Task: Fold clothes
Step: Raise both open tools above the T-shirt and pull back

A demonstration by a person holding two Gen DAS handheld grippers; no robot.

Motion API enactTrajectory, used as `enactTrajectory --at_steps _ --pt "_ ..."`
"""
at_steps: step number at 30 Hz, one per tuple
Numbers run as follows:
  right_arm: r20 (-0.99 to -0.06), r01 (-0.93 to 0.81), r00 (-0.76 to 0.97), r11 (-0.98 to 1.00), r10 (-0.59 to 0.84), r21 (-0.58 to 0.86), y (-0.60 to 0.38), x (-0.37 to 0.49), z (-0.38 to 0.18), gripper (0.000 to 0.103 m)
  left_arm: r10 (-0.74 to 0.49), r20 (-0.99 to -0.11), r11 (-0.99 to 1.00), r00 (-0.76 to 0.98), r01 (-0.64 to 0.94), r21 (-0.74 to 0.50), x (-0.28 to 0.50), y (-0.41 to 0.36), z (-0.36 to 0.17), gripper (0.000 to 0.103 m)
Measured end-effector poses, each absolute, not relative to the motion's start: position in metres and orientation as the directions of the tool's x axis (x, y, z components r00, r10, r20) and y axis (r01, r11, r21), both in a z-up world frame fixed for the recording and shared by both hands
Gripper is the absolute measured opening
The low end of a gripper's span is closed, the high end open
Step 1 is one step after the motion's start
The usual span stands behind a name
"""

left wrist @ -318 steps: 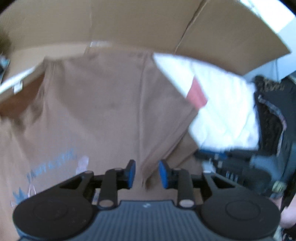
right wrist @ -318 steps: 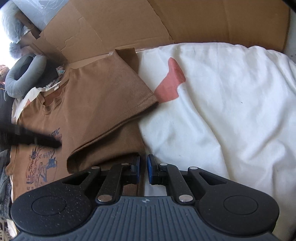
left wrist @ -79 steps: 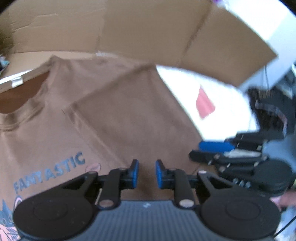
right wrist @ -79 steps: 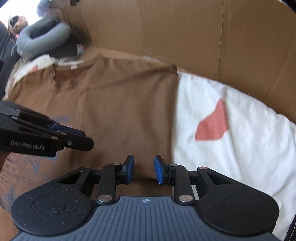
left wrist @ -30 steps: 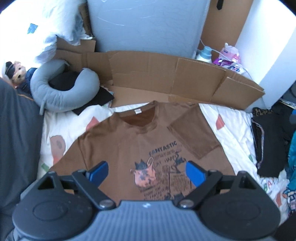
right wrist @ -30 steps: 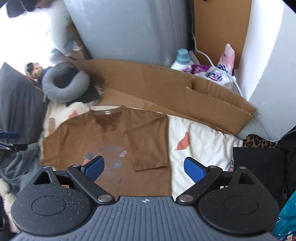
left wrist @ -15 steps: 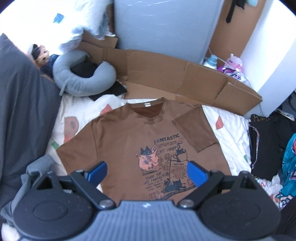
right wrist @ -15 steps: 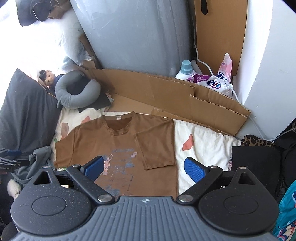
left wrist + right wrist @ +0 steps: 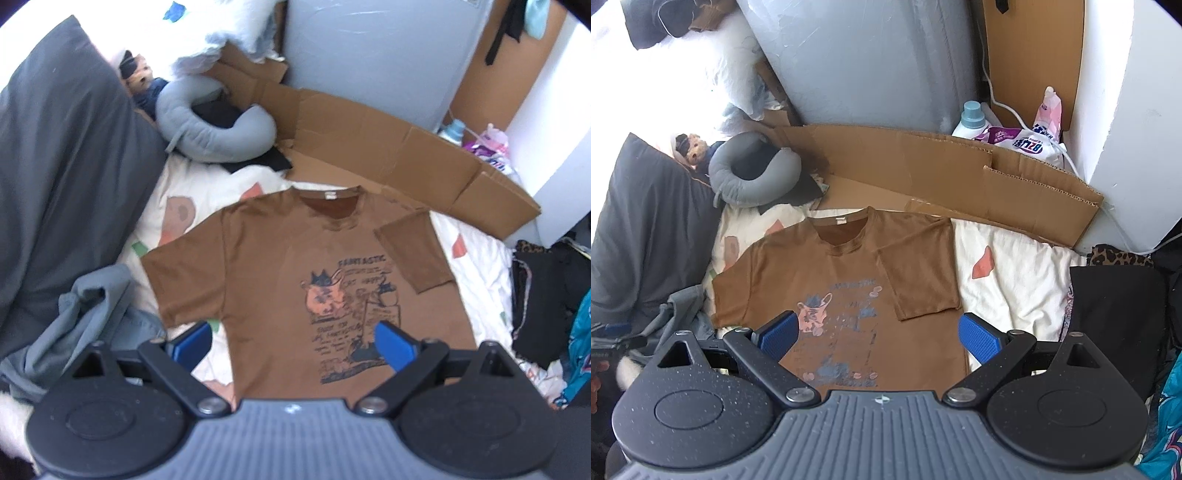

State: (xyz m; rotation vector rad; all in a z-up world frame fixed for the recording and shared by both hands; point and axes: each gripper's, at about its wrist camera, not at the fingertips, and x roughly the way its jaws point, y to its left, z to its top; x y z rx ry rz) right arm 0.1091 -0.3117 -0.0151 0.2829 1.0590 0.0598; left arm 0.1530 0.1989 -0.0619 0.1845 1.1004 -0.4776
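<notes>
I had both claws raised well above the bed [image 9: 1015, 258], each spread wide and holding nothing. The brown T-shirt [image 9: 295, 266] lay flat, print up, below and ahead of the left claw [image 9: 294, 340]; its right sleeve [image 9: 916, 273] was already folded in over the chest, ahead of the right claw [image 9: 877, 332]. I judged the left sleeve [image 9: 184, 273] came next: drop low, pinch its hem only, clear of the grey garment [image 9: 88, 317] beside it, and carry it straight across to match.
</notes>
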Motion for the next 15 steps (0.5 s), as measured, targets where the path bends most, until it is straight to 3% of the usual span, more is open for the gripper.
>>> enactTrajectory --at_steps 15 --pt "-0.854 0.078 0.476 0.957 0.210 0.279 -0.270 0.138 -0.070 0.097 -0.204 -0.876 0.953 0.437 0.295 -0.075 0.167 0.258 -0.112 0.096"
